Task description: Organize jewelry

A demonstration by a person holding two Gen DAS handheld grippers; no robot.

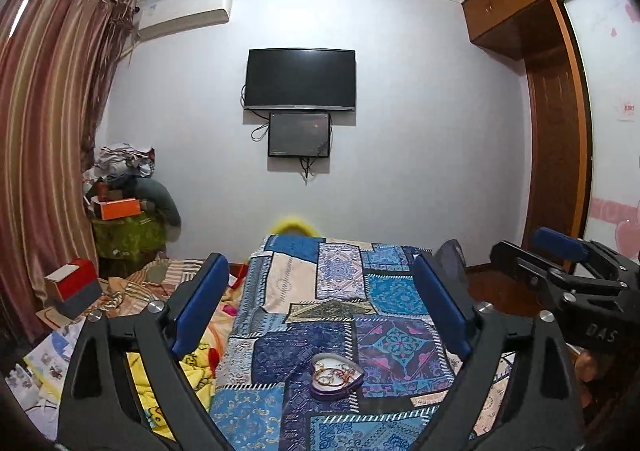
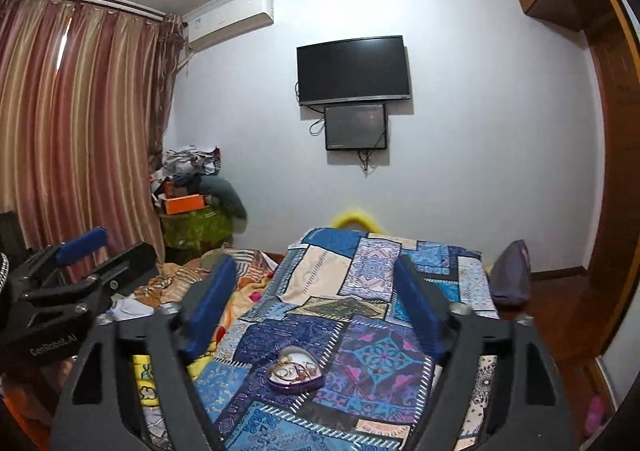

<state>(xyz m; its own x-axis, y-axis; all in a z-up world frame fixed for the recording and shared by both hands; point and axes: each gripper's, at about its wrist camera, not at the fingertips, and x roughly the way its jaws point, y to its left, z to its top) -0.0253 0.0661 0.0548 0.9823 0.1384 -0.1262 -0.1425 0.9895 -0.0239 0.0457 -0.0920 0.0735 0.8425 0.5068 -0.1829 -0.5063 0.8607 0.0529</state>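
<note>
A small purple heart-shaped tin (image 1: 337, 374) lies open on the blue patchwork cloth (image 1: 340, 291), with gold chains and rings tangled inside. It also shows in the right wrist view (image 2: 295, 370). My left gripper (image 1: 320, 291) is open and empty, held above and behind the tin. My right gripper (image 2: 316, 291) is open and empty too, at about the same height. Each gripper shows at the edge of the other's view: the right gripper (image 1: 560, 251) and the left gripper (image 2: 92, 251).
The cloth covers a raised surface; a rumpled yellow and orange blanket (image 1: 200, 351) lies to its left. A red and grey box (image 1: 74, 283) sits far left. A cluttered green stand (image 1: 128, 235) is by the curtain (image 1: 44, 131). A wardrobe (image 1: 556, 131) stands right.
</note>
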